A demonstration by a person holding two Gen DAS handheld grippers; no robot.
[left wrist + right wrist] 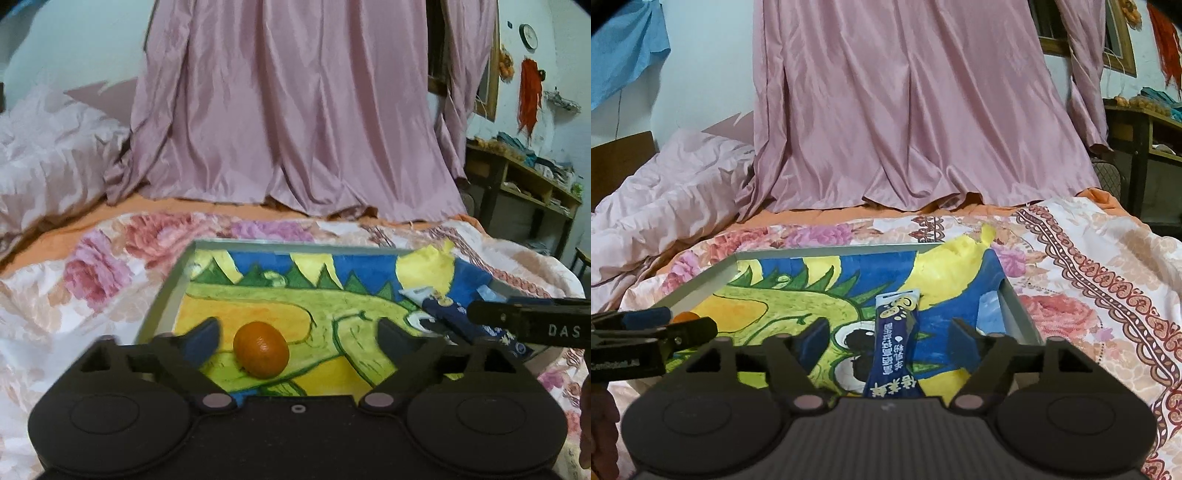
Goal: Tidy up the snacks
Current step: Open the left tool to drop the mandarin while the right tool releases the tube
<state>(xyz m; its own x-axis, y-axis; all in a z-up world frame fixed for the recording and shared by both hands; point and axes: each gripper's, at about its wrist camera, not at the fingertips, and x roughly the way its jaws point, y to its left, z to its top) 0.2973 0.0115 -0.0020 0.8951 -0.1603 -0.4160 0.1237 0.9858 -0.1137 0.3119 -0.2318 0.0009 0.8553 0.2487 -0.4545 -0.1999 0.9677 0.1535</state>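
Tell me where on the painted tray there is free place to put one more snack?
On the tray, the far strip along the back rim is bare, also the stretch between the orange and the blue packet. The near edge is crowded by both open grippers.

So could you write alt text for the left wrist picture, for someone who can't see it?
An open hand-held gripper hovers with a small orange fruit between its fingers, on a tray lined with a bright cartoon picture. A dark blue snack packet lies at the right, on a flowered bedspread.

Both wrist cameras sit low and close over the tray (162, 295), facing the far curtain (916, 110), left view leftward.
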